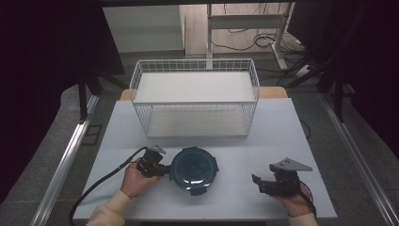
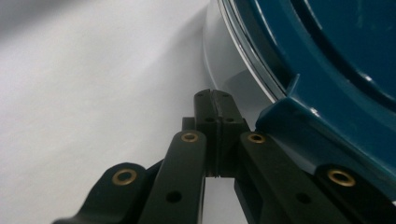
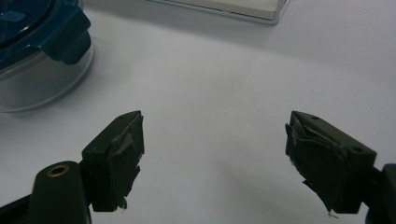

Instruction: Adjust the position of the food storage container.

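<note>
- Front and centre on the pale surface (image 1: 273, 136) sits a round clear container (image 1: 193, 170) with a dark blue clip-on lid (image 2: 336, 60), nearer the person's edge than the far one.
- Its clips stick out around the rim; in the right gripper view one clip (image 3: 65, 35) hangs over the see-through wall at the upper left.
- Left gripper (image 1: 157, 165) is right up against the container's left side, held in the person's left hand (image 1: 134, 181), cable (image 1: 101, 181) curling off toward the front left corner.
- In the left gripper view its jaws are pressed flat together with nothing between them, tips low on the surface just beside the container's wall and under a lid clip.
- Whether the tips actually touch the container, I can't tell.
- Right gripper (image 1: 270, 184) sits well apart from the container, off to the right near the front edge, in the person's right hand (image 1: 296, 202), grey three-cornered plate on top.
- Its jaws stand wide apart over bare surface, worn padding showing on the inner faces, gripping nothing.
- Behind the container, toward the far side, stands a white wire basket (image 1: 195, 96) with two tiers, its lower front rail (image 3: 233, 11) peeking into the right gripper view.
</note>
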Available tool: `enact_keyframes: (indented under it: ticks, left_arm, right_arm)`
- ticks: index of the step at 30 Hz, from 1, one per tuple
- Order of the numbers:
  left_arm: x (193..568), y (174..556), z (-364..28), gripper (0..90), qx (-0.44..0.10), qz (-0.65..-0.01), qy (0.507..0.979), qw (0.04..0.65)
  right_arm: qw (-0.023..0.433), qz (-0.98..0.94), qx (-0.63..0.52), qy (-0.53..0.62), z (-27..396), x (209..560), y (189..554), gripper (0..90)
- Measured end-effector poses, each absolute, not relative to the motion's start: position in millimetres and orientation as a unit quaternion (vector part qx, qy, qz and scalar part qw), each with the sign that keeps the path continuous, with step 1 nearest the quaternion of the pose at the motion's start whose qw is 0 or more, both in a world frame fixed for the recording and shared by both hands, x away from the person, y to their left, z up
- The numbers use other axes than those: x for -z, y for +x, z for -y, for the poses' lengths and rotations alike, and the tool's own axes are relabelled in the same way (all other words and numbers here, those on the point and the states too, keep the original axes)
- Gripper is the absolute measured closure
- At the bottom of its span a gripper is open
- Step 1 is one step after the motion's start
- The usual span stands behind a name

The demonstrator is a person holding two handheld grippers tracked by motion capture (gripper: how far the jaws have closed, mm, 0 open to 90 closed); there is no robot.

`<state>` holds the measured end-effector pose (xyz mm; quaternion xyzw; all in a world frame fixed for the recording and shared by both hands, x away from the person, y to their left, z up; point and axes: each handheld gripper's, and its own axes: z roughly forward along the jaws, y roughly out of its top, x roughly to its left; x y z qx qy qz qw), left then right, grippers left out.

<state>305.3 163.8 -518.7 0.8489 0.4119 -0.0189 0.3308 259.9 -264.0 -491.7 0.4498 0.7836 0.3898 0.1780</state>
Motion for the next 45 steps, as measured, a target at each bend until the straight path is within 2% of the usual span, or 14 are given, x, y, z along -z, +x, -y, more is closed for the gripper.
enact_keyframes:
  ticks: [11,15,23,27,31,34,37,45]
  left_arm:
    - [523,308,-150,90.0,0.031,-0.409,0.848,0.337]
    - [518,307,-154,90.0,0.012,-0.416,0.842,0.345]
    - [491,291,-182,88.9,-0.059,-0.446,0.813,0.371]
    - [478,275,-196,70.4,-0.085,-0.460,0.795,0.386]
    - [466,260,-206,47.6,-0.072,-0.475,0.774,0.413]
    - [461,251,-211,36.8,-0.061,-0.489,0.759,0.427]
    - [460,244,-214,30.9,-0.050,-0.498,0.745,0.442]
    - [469,238,-208,25.4,-0.042,-0.510,0.741,0.436]
  right_arm:
    - [0.178,-0.785,-0.388,0.450,264,492,261,19.3]
    - [0.175,-0.782,-0.391,0.452,264,492,262,19.3]
    - [0.179,-0.776,-0.401,0.453,262,490,266,19.5]
    - [0.177,-0.771,-0.412,0.453,259,486,268,19.6]
    - [0.173,-0.769,-0.422,0.448,256,484,268,19.6]
    - [0.169,-0.771,-0.429,0.440,255,482,268,19.6]
    - [0.162,-0.774,-0.433,0.433,255,481,266,19.4]
    - [0.144,-0.777,-0.438,0.429,258,481,265,18.7]
